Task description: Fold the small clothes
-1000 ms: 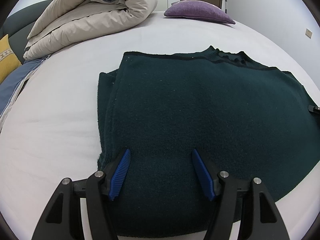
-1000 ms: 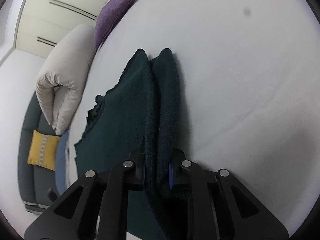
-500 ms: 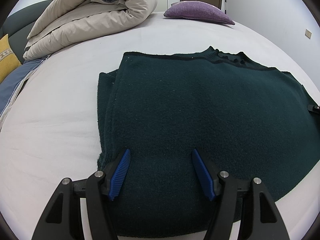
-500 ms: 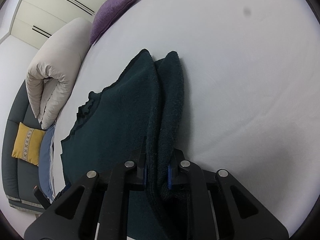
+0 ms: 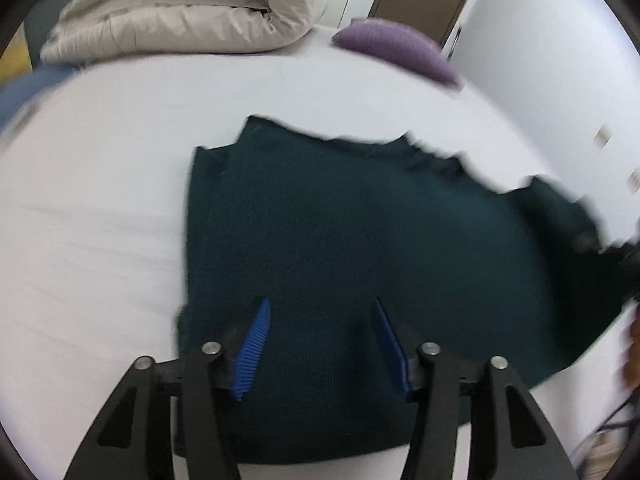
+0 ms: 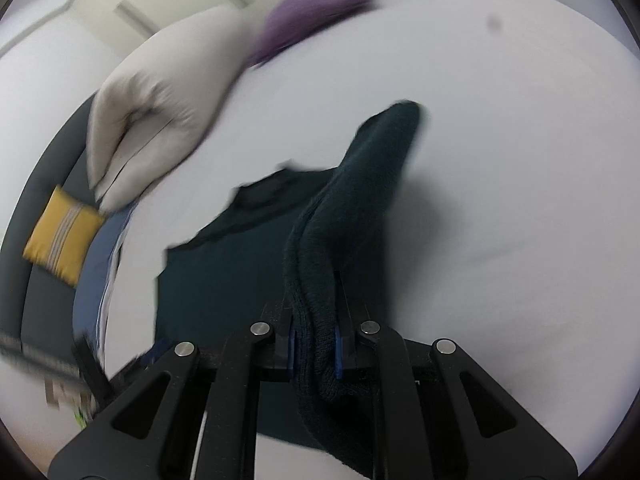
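1. Left wrist view: the sweater [image 5: 360,248], dark green knit, lies spread on the white bed [image 5: 100,208], its left side already doubled under, so one fold seems done. The left gripper [image 5: 320,344] hangs over the near hem with the jaws apart. They have just been closing in, yet the blue pads [image 5: 252,344] press on nothing; knit lies below and between them, not pinched. I judge it stands here either to hold the hem flat or to catch it while the other side is brought across.

2. The far right side of the sweater rises off the sheet toward the right edge, where the view is blurred; that fits a lift from that side. A rolled duvet [image 5: 192,12] and a purple cushion [image 5: 396,52] lie well behind, clear of the work.

3. Right wrist view: the right gripper [image 6: 316,348] is clenched on a thick doubled edge of the sweater, which stands up as a ridge ahead of the jaws while the rest lies flat to the left. Holding both layers together should keep them aligned as the fold travels over.
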`<state>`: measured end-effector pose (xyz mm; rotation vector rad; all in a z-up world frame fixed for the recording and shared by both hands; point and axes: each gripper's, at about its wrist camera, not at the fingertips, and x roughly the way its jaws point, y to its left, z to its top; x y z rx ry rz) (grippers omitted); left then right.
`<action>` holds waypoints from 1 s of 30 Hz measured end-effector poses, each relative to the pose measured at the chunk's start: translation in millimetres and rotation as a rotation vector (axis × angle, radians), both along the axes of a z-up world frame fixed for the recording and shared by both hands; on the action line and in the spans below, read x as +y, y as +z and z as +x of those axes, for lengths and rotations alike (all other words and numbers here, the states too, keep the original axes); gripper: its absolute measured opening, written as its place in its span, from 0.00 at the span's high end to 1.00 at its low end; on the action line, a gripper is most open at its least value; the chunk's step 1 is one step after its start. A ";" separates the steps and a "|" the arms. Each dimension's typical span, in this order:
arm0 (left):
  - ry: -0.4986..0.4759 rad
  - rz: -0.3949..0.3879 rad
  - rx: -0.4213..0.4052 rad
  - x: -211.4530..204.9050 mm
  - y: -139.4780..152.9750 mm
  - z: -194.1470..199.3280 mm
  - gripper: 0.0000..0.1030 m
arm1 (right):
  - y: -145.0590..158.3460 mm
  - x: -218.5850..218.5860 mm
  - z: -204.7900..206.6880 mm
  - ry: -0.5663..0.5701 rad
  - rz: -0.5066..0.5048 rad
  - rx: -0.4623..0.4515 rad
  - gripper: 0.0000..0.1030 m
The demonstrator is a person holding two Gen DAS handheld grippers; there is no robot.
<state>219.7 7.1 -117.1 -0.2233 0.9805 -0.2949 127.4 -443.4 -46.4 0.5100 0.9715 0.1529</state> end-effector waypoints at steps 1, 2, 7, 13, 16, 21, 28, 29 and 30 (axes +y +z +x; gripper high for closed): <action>-0.010 -0.044 0.004 -1.7 2.9 0.8 0.47 | -0.2 10.8 2.0 0.024 -0.004 0.002 0.89; -0.028 -0.100 0.012 -4.6 5.0 2.8 0.47 | -3.8 31.7 6.6 0.072 -0.016 0.012 0.89; -0.092 -0.388 0.118 -22.4 -0.5 27.5 0.46 | -31.1 88.2 18.4 0.203 -0.149 0.065 0.89; -0.022 -0.559 0.165 -14.0 -19.9 37.8 0.43 | -31.2 124.9 17.8 0.312 -0.393 0.044 0.89; 0.007 -0.592 0.168 -0.1 -27.3 31.0 0.43 | -29.0 120.3 17.9 0.296 -0.404 0.055 0.89; 0.036 -0.626 0.153 27.5 -29.1 33.5 0.43 | -29.3 170.0 23.0 0.328 -0.582 0.062 0.89; 0.055 -0.715 0.156 48.6 -32.6 30.2 0.36 | -44.8 243.1 11.0 0.535 -0.942 0.002 0.88; 0.048 -0.723 0.159 46.4 -33.8 30.6 0.35 | -44.3 242.8 7.8 0.540 -0.953 -0.006 0.88; 0.042 -0.734 0.164 44.0 -35.4 31.6 0.34 | -43.3 240.1 2.1 0.543 -0.972 -0.020 0.88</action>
